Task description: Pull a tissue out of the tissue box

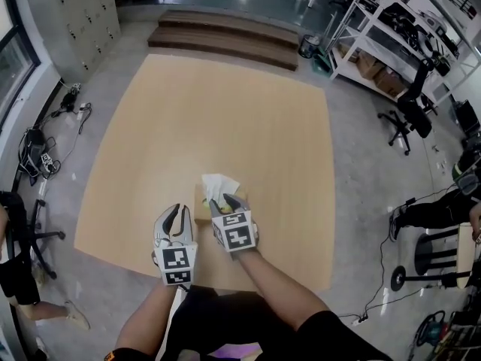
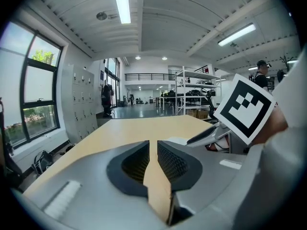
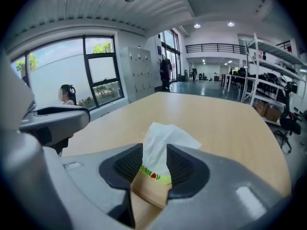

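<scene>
A brown tissue box point(image 1: 201, 207) sits near the front edge of the wooden table point(image 1: 210, 111), with a white tissue point(image 1: 219, 185) standing up out of its top. My right gripper point(image 1: 225, 201) is right at the box, its jaws open. In the right gripper view, the tissue point(image 3: 160, 138) and the box point(image 3: 149, 186) show in the gap between the pads, and I cannot tell whether the pads touch them. My left gripper point(image 1: 176, 209) hovers just left of the box, shut with nothing in it. Only table shows through its narrow slit point(image 2: 153, 145).
Wooden steps point(image 1: 225, 40) lie beyond the table's far end. White shelving point(image 1: 383, 43) and an office chair point(image 1: 409, 119) stand at the right, and a stool point(image 1: 443, 254) is nearer. Cables and gear point(image 1: 37, 156) lie on the floor at the left.
</scene>
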`<move>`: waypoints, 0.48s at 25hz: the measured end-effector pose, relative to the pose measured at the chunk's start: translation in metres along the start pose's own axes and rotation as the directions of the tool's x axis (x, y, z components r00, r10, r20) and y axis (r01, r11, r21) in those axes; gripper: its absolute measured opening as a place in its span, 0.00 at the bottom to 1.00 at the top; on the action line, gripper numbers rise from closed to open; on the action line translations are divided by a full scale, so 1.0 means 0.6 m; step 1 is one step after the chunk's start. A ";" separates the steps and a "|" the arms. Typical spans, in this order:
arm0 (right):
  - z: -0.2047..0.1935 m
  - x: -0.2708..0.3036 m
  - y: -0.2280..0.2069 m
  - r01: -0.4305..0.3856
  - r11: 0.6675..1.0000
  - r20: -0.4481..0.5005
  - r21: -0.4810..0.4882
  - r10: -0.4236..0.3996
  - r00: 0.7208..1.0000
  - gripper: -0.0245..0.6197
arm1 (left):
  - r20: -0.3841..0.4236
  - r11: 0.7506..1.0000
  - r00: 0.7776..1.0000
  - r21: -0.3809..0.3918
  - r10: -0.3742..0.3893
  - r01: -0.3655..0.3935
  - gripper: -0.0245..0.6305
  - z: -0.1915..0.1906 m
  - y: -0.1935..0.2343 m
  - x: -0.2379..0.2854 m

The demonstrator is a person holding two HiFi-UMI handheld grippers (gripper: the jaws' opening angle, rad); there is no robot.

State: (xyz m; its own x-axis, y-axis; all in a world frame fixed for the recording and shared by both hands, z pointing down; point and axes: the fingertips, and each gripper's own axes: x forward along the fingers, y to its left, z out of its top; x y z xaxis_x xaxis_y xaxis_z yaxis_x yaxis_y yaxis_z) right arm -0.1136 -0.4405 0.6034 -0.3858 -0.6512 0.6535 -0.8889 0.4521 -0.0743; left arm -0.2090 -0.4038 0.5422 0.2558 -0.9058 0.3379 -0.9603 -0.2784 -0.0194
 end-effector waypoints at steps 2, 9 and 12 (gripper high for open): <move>-0.005 0.013 -0.005 0.014 1.000 -0.029 0.006 -0.014 0.999 0.25 | -0.002 1.000 1.000 0.004 -0.007 0.007 0.15 0.001 0.001 0.006; 0.005 0.029 0.006 0.005 0.999 -0.069 -0.043 -0.008 0.998 0.05 | -0.016 1.000 1.000 -0.002 0.000 -0.001 0.14 -0.005 0.001 0.000; 0.009 0.033 0.012 -0.022 0.998 -0.062 -0.057 0.018 0.998 0.03 | -0.023 1.000 1.000 -0.008 0.015 -0.015 0.13 -0.010 0.001 -0.006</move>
State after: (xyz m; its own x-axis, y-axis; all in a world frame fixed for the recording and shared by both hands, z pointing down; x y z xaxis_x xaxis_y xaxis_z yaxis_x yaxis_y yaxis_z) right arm -0.1290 -0.4532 0.6116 -0.3858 -0.6038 0.6976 -0.8647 0.5003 -0.0451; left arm -0.2114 -0.3989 0.5464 0.2385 -0.9023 0.3591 -0.9650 -0.2617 -0.0166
